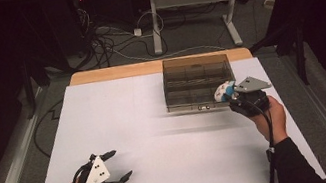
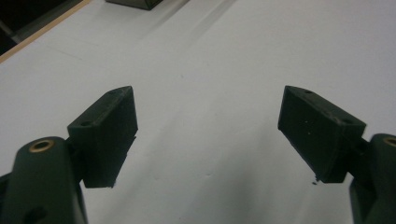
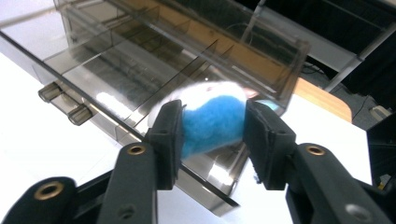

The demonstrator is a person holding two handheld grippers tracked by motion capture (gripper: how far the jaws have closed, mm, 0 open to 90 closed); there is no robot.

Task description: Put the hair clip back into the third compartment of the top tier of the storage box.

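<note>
The right gripper [image 3: 212, 135] has its jaws pinching a fluffy blue-and-white soft toy [image 3: 212, 119], squeezed between the two pads. Just ahead of and below those jaws sits the smoky clear plastic organizer box [image 3: 140, 70], its lid standing open at the back and its long side running across the jaws. The divided compartments look empty, as far as I can tell through the tinted plastic. The toy hangs over the box's near right corner, so the drop looks to lie forward. The left gripper [image 1: 113, 168] rests well apart on the white tabletop [image 1: 161, 147], jaws spread on nothing.
</note>
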